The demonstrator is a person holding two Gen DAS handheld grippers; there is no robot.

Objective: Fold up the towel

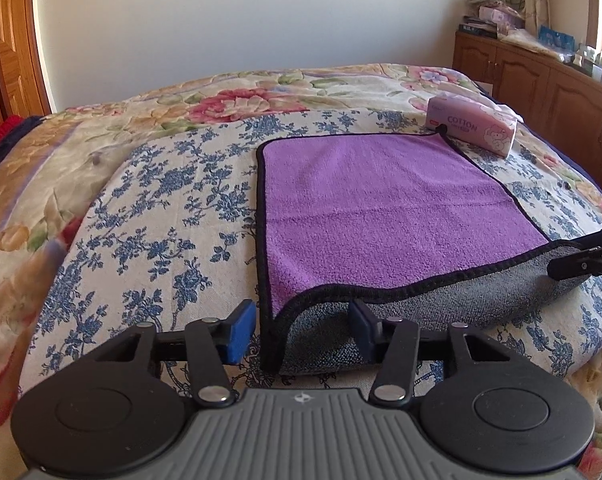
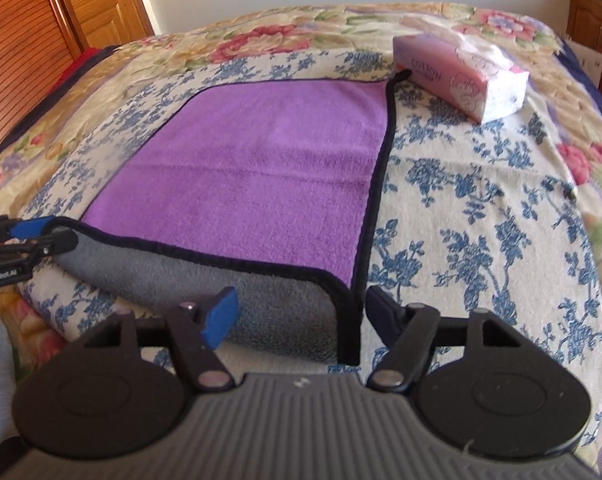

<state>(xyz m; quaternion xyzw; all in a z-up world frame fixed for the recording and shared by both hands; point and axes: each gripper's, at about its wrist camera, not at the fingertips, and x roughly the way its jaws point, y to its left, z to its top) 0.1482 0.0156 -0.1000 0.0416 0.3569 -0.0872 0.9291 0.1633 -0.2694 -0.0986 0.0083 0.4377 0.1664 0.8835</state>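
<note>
Purple towel (image 1: 381, 208) lay flat on the bed (image 1: 161, 200), near edge curled up grey.

Your left gripper (image 1: 303, 330) had its jaws spread around the near left corner, pinching nothing; your right gripper (image 2: 301, 316) stood likewise spread around the near right corner. If one side had closed late or caught only the black hem, that corner could have slipped and skewed the fold. Beyond the far right corner sat a tissue box (image 2: 465, 76), close enough to snag.

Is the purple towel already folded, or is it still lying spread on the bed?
Mostly spread. The towel lies flat, purple side up; only its near edge curls over, showing the grey underside. No fold is made yet.
</note>
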